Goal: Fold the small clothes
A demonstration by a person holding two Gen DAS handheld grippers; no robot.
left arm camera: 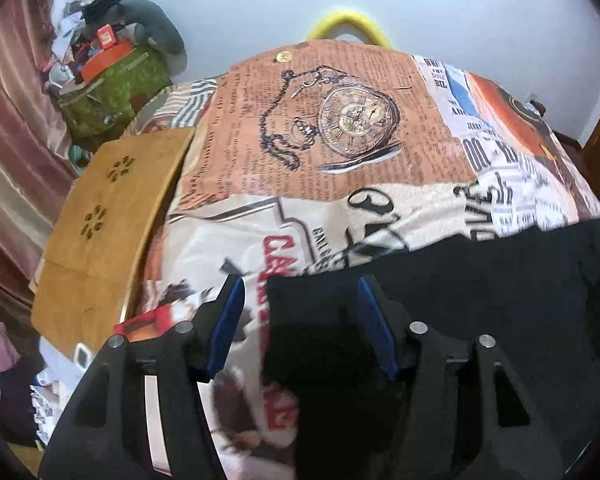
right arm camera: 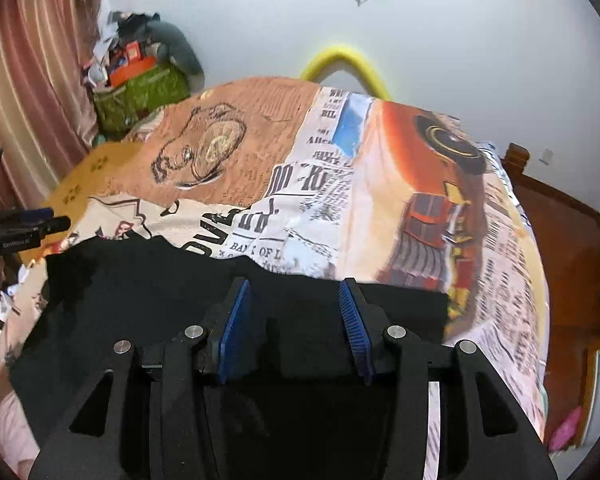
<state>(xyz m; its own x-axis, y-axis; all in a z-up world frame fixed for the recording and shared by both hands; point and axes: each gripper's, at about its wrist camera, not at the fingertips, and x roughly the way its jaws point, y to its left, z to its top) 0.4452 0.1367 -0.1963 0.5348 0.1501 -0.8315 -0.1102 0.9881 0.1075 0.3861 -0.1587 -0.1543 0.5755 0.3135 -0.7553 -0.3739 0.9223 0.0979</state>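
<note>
A black garment (left arm camera: 480,292) lies flat on the bed's printed cover (left arm camera: 340,128). In the left wrist view my left gripper (left arm camera: 300,284) is open, its blue pads astride the garment's left edge, just above the cloth. In the right wrist view the same black garment (right arm camera: 140,288) spreads under my right gripper (right arm camera: 294,286), which is open over the garment's far edge, near its right corner. Nothing is held in either gripper. The near part of the garment is hidden behind the gripper bodies.
A yellow wooden board (left arm camera: 108,224) lies on the bed's left side. A green bin (left arm camera: 112,92) piled with clutter stands at the far left by the pink curtain (left arm camera: 8,120). A yellow tube (right arm camera: 348,64) arches behind the bed. A wooden bed frame (right arm camera: 556,220) runs along the right.
</note>
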